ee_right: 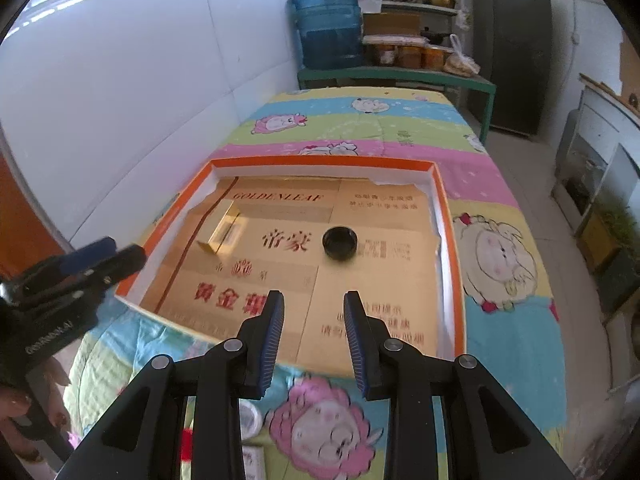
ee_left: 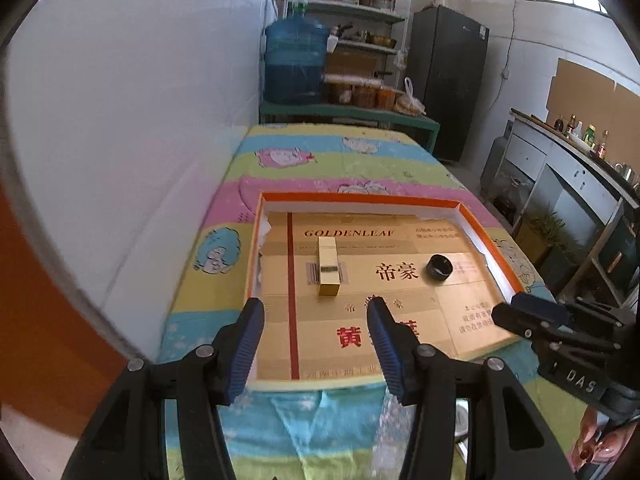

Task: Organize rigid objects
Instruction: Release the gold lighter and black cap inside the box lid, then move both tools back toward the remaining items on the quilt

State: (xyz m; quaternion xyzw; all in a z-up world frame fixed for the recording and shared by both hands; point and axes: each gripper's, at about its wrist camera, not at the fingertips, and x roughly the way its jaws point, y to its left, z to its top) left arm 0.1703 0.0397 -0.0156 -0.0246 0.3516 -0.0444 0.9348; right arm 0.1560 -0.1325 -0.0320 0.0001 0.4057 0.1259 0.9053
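A table under a striped cartoon cloth [ee_left: 360, 152] stood by a white wall, bearing an orange-rimmed tray [ee_left: 490, 240] lined with printed cardboard. From the left wrist, a gold box [ee_left: 329, 266], long and narrow, lay in the tray's left half, and a round black cap [ee_left: 439, 267] sat well apart to its right; the left gripper [ee_left: 316, 308] gaped wide with nothing between its fingers. From the right wrist, the cap [ee_right: 340, 244] showed its hollow side up, the box [ee_right: 220, 232] lay left, and the right gripper [ee_right: 314, 300] stood parted, holding nothing.
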